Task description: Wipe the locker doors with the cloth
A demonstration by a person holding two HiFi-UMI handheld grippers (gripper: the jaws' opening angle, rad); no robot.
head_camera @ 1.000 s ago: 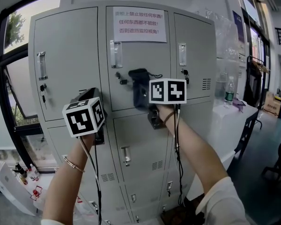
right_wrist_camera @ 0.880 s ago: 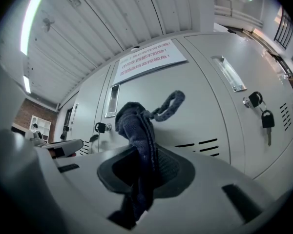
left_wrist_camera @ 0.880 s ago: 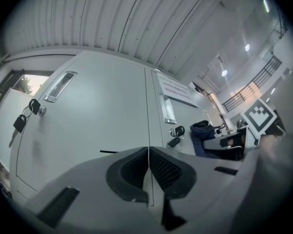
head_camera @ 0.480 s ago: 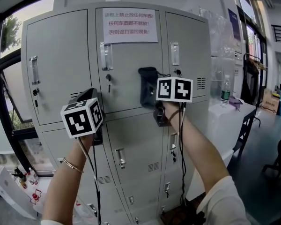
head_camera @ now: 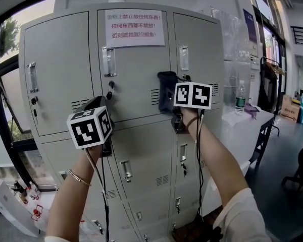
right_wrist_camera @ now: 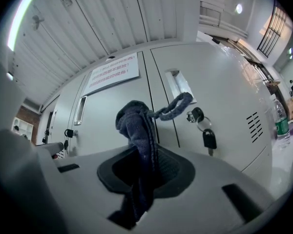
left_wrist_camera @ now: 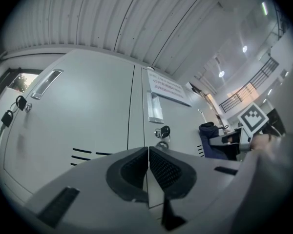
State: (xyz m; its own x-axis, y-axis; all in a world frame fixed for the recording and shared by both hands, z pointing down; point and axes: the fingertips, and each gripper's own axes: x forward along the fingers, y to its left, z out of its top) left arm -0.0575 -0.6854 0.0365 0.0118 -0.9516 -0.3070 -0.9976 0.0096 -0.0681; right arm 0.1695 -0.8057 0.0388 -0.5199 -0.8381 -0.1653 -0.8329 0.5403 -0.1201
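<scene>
Right tongs (right_wrist_camera: 145, 167) are clamping the dark cloth (right_wrist_camera: 136, 123), wiping the middle locker door (head_camera: 134, 69) at its 4 o'clock corner. Left tongs (left_wrist_camera: 148, 172) are idling shut, empty; next probably needs a firm sweep toward 3 o'clock

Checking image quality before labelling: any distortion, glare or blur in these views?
Head view: lockers bow at the edges, window at left bright. Left gripper view: heavy fisheye, black corners. Right gripper view: cloth sharp, light strip top left blown out.

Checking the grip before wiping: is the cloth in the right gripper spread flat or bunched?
Bunched. The cloth stands as a crumpled wad pinched in the right gripper, its loop trailing toward the locker door.
</scene>
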